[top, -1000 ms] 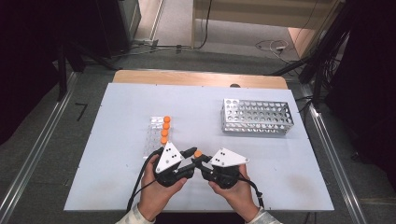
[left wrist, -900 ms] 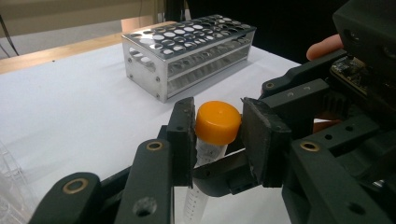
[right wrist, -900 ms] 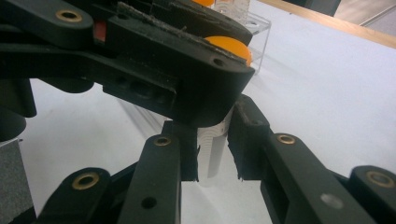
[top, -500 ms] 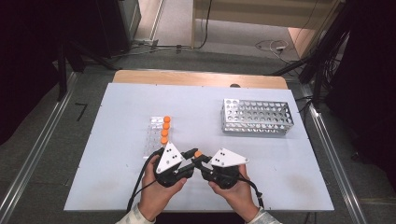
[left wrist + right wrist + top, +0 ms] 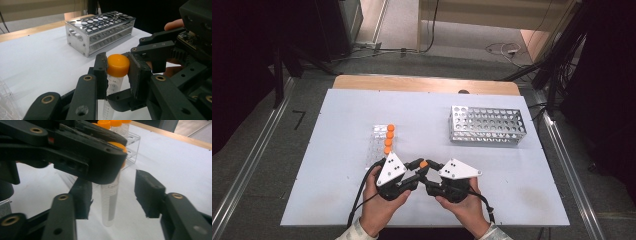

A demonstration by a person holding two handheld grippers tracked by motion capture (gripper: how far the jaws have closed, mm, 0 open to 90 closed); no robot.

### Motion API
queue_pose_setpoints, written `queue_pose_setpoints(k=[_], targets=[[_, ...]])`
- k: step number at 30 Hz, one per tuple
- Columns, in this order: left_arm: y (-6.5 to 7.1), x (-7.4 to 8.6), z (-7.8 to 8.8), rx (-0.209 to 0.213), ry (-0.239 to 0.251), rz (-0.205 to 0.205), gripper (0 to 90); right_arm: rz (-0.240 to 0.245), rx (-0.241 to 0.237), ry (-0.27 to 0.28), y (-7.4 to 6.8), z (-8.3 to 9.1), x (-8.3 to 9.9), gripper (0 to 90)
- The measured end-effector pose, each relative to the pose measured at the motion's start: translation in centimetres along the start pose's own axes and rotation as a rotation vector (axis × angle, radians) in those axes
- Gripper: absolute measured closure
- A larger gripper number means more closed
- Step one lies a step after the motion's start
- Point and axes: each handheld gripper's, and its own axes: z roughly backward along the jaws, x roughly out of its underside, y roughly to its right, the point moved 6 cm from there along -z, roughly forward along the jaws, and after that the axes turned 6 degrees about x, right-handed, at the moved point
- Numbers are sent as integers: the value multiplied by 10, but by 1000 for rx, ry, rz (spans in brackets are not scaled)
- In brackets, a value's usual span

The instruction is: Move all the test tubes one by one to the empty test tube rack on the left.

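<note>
We see a clear plastic tube (image 5: 111, 86) with an orange cap (image 5: 118, 65) held upright just above the white table (image 5: 337, 125), near its front edge and between the two grippers. In the left gripper view, printed measuring marks run down the tube's side. The left gripper (image 5: 117, 72) is clamped on the orange cap, one black jaw pressing on each side of it, and the tube hangs down below the jaws.

The right gripper (image 5: 112, 192) faces the left one from the other side. In the right gripper view, its two jaws stand apart on either side of the tube's clear body, lower down than the cap, with a gap between each pad and the tube. These jaws have just been opening, and the tube stands between them without being pressed.

From the high view, we see the person's left hand (image 5: 379, 207) and right hand (image 5: 464, 205) coming in from the bottom edge, each holding a gripper, with the two grippers meeting nose to nose at the orange cap.

Just beyond the left gripper on the table stands a clear plastic rack (image 5: 381, 142) with four more orange-capped tubes (image 5: 388, 138) in a row along its right side. Well apart, towards the right and farther back, a metal rack (image 5: 487, 125) with many round holes sits on the table. A wooden strip (image 5: 422, 84) runs along the table's far edge.
</note>
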Motion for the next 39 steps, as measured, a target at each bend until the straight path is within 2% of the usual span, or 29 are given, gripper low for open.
queue_pose_setpoints(k=[4,9,19,39], targets=[[-1,-1,1,6,3,11,706,-5,3,-3,2,1,2,367],[-2,-2,3,8,4,21,706,-5,0,-3,2,1,3,335],[-11,-10,16,6,28,59,706,-28,10,-3,9,9,5,312],[-18,-19,34,-10,49,84,706,-49,52,-20,33,28,18,305]])
